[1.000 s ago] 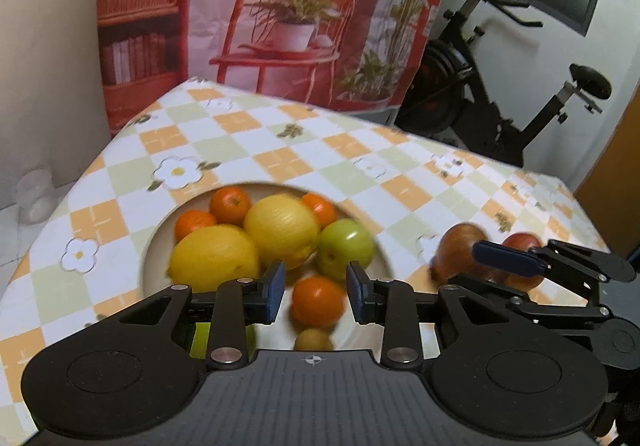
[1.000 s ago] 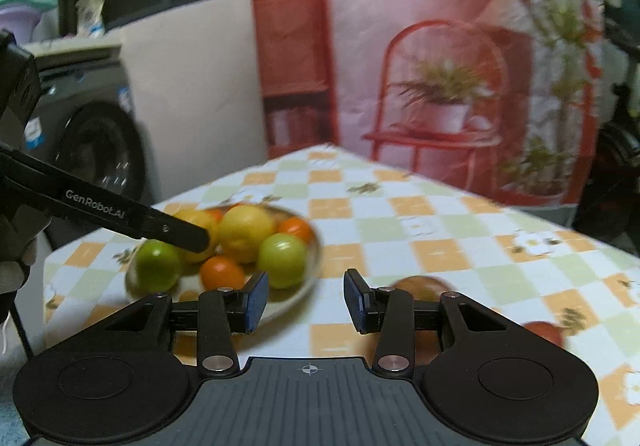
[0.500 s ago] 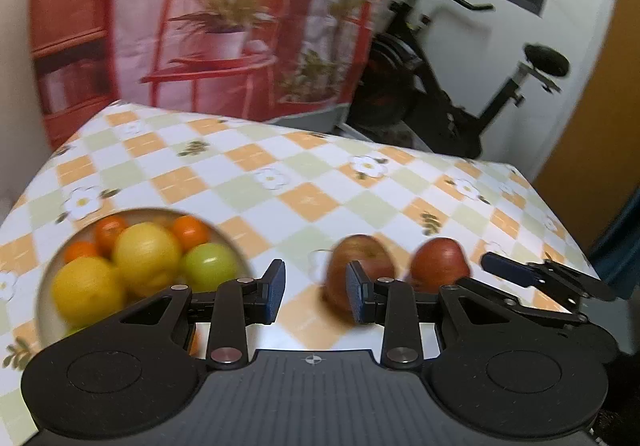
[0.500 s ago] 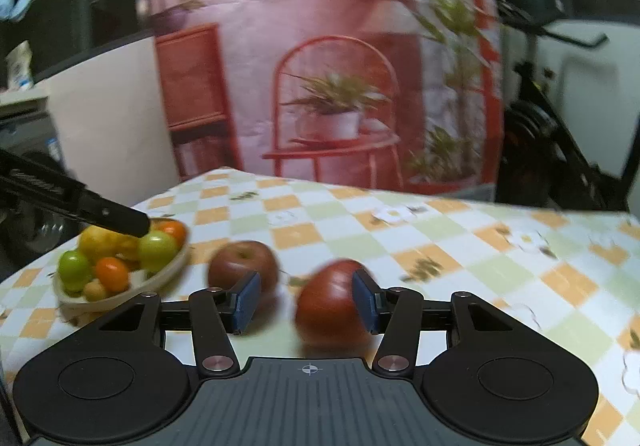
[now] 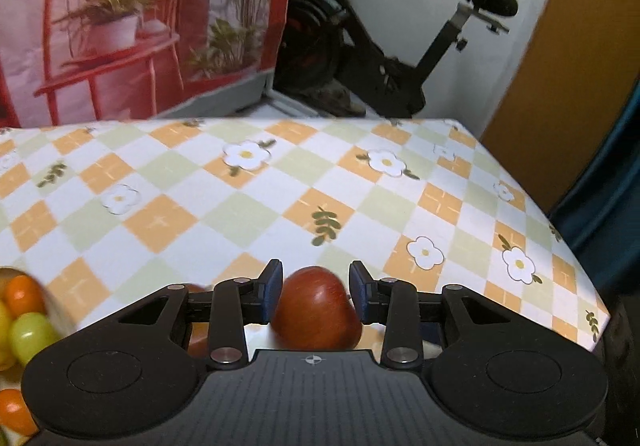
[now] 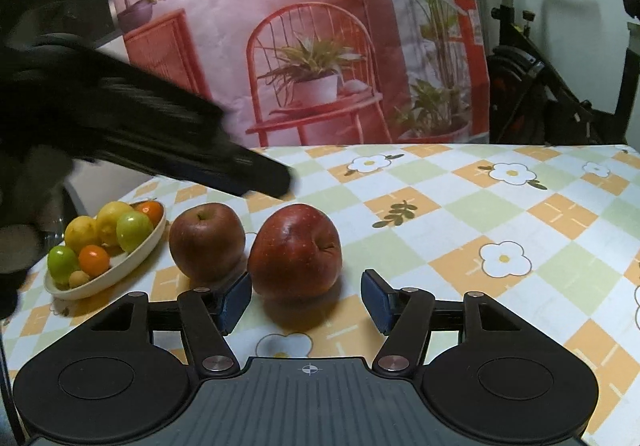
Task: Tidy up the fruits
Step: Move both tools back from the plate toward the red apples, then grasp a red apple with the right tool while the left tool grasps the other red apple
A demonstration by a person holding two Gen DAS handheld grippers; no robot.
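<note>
Now two red apples sit side by side on the checked tablecloth [image 6: 500, 214] with white flowers. The darker red apple [image 6: 295, 251] lies tipped on its side, with its stem end turned to the right. The rounder apple [image 6: 207, 240] stands upright just to its left, very close to it, and I cannot tell if they touch. Further left is a cream oval dish [image 6: 132, 260] full of small fruit: yellow lemons [image 6: 96, 226], green fruits and little oranges.

The right gripper [image 6: 306, 302] is low over the cloth, just in front of the darker apple. Its jaws have just been opening and now stand wide. The apple is a bit past the blue pads [image 6: 236, 296], so nothing is between them and nothing is held.

The left gripper [image 5: 316, 292] has the darker apple [image 5: 316, 312] between its jaws, seen from its own camera. Its jaws have just been opening a little. A thin gap shows on the right side of the apple, so the pads do not squeeze it. From the right camera, the left gripper shows as a blurry black shape above the two apples.
</note>
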